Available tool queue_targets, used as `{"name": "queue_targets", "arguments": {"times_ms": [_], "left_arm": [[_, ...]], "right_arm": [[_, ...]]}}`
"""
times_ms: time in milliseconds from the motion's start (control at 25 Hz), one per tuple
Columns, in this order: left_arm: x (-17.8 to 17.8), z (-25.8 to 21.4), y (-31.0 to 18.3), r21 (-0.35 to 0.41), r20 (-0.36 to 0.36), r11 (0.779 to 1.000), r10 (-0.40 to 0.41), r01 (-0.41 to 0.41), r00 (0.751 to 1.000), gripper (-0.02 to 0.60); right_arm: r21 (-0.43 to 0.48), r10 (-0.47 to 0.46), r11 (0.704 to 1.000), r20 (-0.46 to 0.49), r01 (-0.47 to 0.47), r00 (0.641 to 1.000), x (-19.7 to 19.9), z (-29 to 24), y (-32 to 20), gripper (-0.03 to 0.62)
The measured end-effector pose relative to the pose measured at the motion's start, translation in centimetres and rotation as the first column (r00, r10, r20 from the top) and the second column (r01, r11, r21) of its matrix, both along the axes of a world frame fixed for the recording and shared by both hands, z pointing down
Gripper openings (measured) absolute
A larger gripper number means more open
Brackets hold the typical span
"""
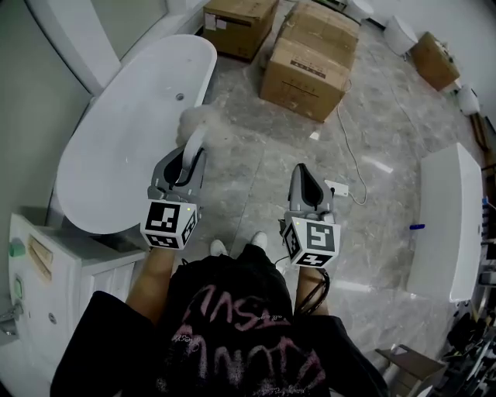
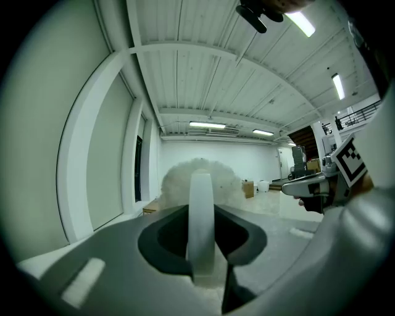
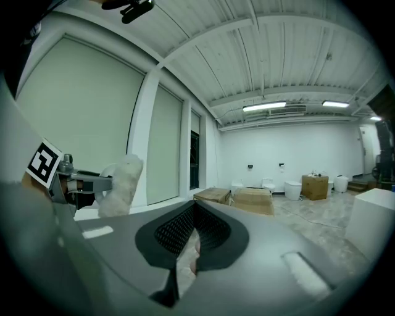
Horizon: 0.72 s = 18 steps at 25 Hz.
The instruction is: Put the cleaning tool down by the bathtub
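In the head view my left gripper (image 1: 191, 157) is shut on the white handle (image 1: 194, 144) of the cleaning tool, whose fluffy white head (image 1: 204, 124) sticks out forward. It hangs over the marble floor just right of the white bathtub (image 1: 116, 147). In the left gripper view the handle (image 2: 200, 222) stands upright between the jaws of the left gripper (image 2: 201, 247), with the fluffy head (image 2: 200, 178) behind it. My right gripper (image 1: 301, 177) is held beside it, shut and empty. The right gripper (image 3: 187, 250) view shows the fluffy head (image 3: 121, 185) at its left.
Cardboard boxes (image 1: 310, 58) stand on the floor ahead, another (image 1: 239, 23) near the tub's far end. A white cabinet (image 1: 46, 264) is at my near left. A long white fixture (image 1: 446, 225) lies at the right, and a cable (image 1: 353, 155) runs across the floor.
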<state>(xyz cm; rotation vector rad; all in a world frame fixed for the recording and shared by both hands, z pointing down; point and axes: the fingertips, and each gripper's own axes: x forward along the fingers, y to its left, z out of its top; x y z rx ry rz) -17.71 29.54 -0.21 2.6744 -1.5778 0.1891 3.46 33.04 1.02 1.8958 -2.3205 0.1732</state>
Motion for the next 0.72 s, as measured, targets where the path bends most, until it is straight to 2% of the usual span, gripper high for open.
{"name": "queue_targets", "arguments": {"times_ms": [200, 720], "left_arm": [[-1.0, 0.8, 0.0, -0.02, 0.005, 1.0, -0.007, 0.007, 1.0, 0.087], [-2.6, 2.7, -1.2, -0.054, 0.029, 0.998, -0.005, 0.007, 1.0, 0.087]], "right_arm": [[0.011, -0.006, 1.0, 0.042, 0.005, 0.999, -0.7, 0.3, -0.1, 0.015], [-0.037, 0.011, 0.999, 0.013, -0.01, 1.0, -0.4, 2.4, -1.6, 0.015]]}}
